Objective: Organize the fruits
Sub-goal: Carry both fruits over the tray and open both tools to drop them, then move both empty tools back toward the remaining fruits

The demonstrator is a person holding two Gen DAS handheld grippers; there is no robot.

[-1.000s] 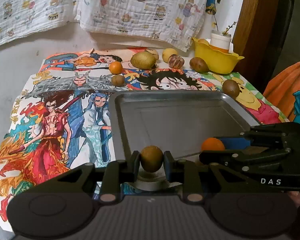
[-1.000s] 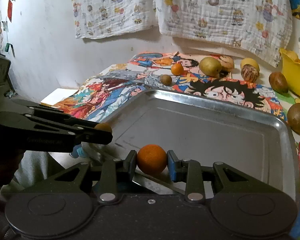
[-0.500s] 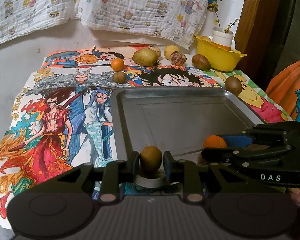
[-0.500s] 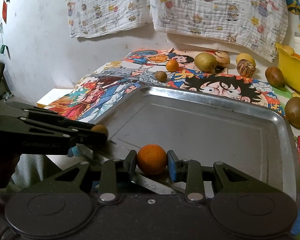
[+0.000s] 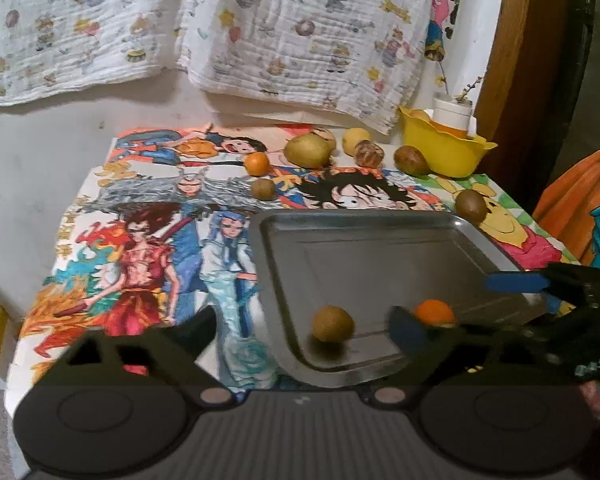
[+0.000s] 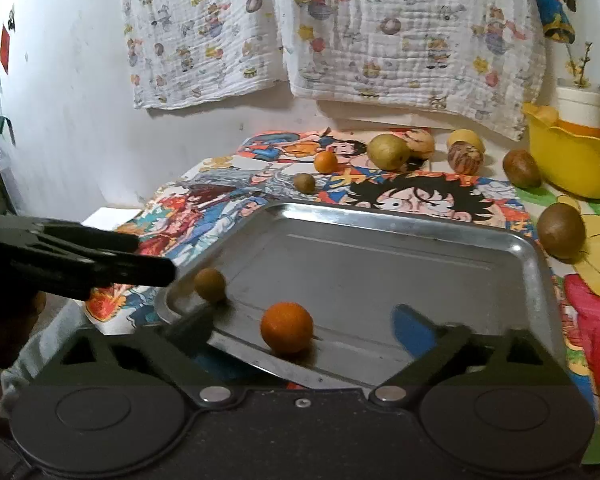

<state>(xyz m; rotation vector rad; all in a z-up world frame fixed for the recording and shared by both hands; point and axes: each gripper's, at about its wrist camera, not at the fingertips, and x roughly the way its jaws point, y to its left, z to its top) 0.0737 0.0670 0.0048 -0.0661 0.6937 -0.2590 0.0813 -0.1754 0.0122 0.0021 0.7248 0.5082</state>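
A steel tray lies on the cartoon-print cloth. A small brown fruit rests in the tray's near left corner, between the wide-open fingers of my left gripper. A small orange rests at the tray's near edge, between the wide-open fingers of my right gripper. Neither fruit is gripped. Each gripper shows from the side in the other's view.
Loose fruits lie behind the tray: an orange, a small brown fruit, a green pear-like fruit, a striped fruit, and brown fruits. A yellow bowl stands far right. A wall lies behind.
Both grippers have opened and let go of their fruits: the brown fruit and the orange now lie in the tray. Both grippers have drawn back a little.
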